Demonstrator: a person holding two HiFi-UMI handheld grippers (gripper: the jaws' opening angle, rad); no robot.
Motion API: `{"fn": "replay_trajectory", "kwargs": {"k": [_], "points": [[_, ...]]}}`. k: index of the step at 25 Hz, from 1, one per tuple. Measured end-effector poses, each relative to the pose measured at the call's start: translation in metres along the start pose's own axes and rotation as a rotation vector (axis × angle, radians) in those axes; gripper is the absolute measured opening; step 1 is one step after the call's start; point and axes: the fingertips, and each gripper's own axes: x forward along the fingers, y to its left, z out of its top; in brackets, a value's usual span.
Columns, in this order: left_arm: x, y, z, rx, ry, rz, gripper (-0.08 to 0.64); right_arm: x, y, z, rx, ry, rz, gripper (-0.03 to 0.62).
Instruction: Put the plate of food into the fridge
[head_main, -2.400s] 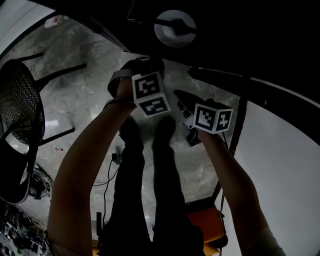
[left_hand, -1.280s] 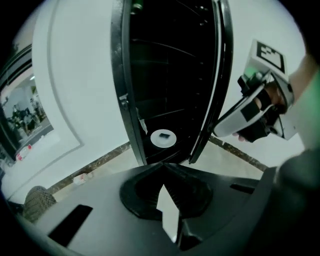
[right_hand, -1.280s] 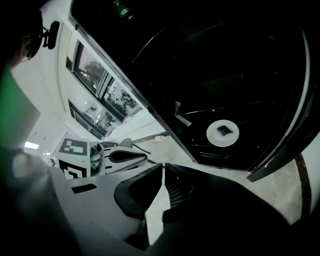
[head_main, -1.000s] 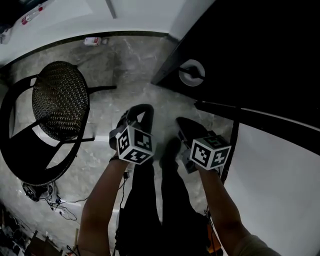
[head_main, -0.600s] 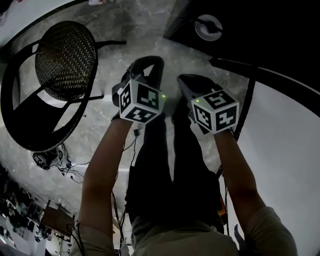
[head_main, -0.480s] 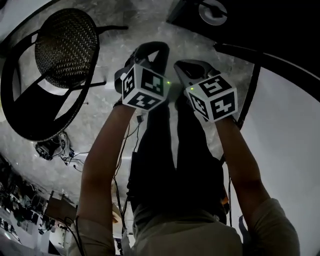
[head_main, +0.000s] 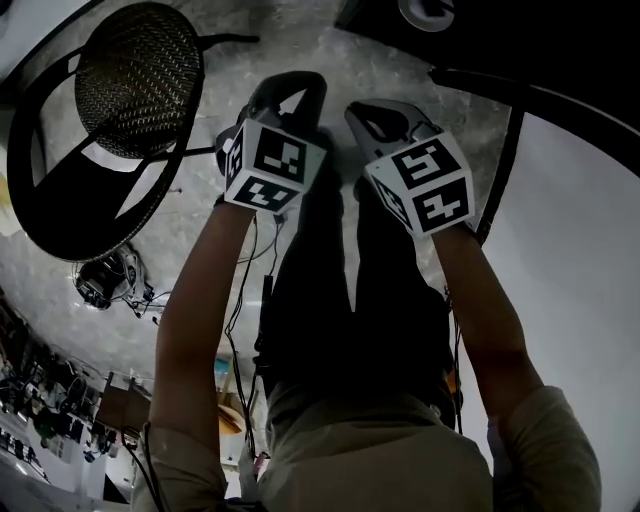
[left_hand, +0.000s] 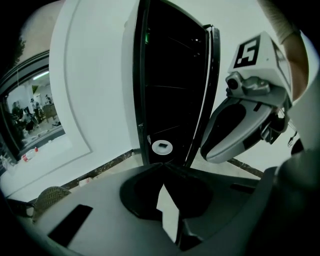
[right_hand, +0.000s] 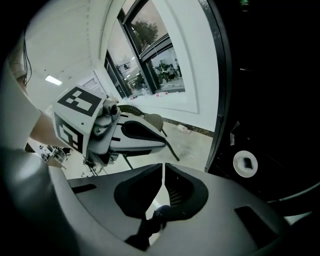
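— Left gripper view first: where is the plate of food (left_hand: 161, 146) found?

— It is seen inside the fridge (left_hand: 170, 70), set flat on a low level of the dark interior, just behind the front edge of the opening. A dark square piece is carried at its middle; what the food is cannot be told.

— Which step is judged to be in hand, and what is called for next?

— The placing looks done, since the plate is touched by neither gripper. What is left, it is judged, is the closing of the fridge. What is taken for the door (head_main: 560, 250) is stood open to the right of the opening, so a push on its white face would be called for, with the jaws held out of the gap.

— Which way is the plate pointed, and how is its long axis laid?

— No long axis can be given, because the plate is round. It is laid level, face up. The turn of the square piece is too small to be read.

— How are the tongs held?

— Both are pressed together with nothing gripped. The left gripper (left_hand: 162, 169) and the right gripper (right_hand: 163, 170) are held side by side in front of the fridge, well apart from the plate.

— Is anything else noted near the fridge?

— A mesh-seated chair (head_main: 140, 80) is stood to the left of the opening.
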Motion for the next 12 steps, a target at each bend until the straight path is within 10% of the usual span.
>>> {"fn": "replay_trajectory", "kwargs": {"k": [12], "points": [[-0.087,0.005,0.060,0.012,-0.084,0.023,0.009,-0.076,0.018,0.045,-0.088,-0.041,-0.088,0.026]]}}
